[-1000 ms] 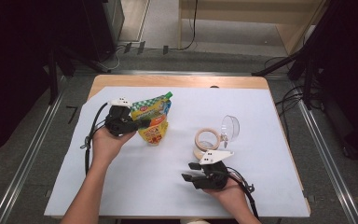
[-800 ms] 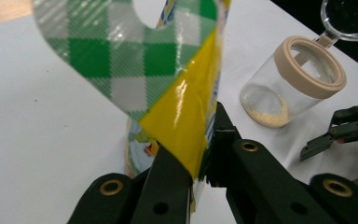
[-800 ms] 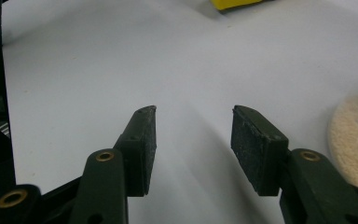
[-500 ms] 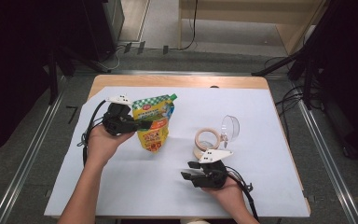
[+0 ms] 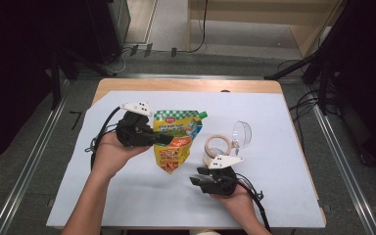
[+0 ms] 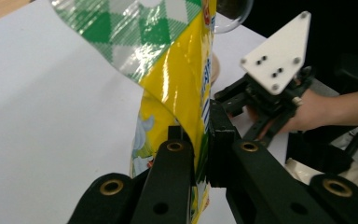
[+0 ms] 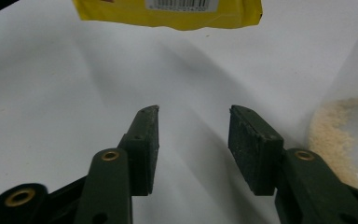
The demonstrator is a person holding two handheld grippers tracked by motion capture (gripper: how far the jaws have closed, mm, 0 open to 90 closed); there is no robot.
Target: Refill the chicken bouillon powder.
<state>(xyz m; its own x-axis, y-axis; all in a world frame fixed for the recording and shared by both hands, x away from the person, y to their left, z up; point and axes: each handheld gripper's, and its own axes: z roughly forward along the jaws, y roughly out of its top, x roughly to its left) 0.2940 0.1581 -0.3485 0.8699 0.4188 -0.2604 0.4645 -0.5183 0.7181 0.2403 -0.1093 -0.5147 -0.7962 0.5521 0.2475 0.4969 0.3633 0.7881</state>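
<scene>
The pouch (image 5: 176, 139) now hangs higher than a second ago, left of centre in the high view, off the tabletop (image 5: 284, 147). The left gripper (image 5: 169, 139) pinches its edge, so it dangles upright. The right gripper (image 5: 199, 177), its jaws just narrowing and empty, waits below.

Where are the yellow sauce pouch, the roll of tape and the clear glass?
sauce pouch (image 5: 176, 142), high view, on its yellow printed front.
roll of tape (image 5: 217, 145), high view, on the ring's near rim.
glass (image 5: 242, 133), high view, on its clear side wall.
</scene>
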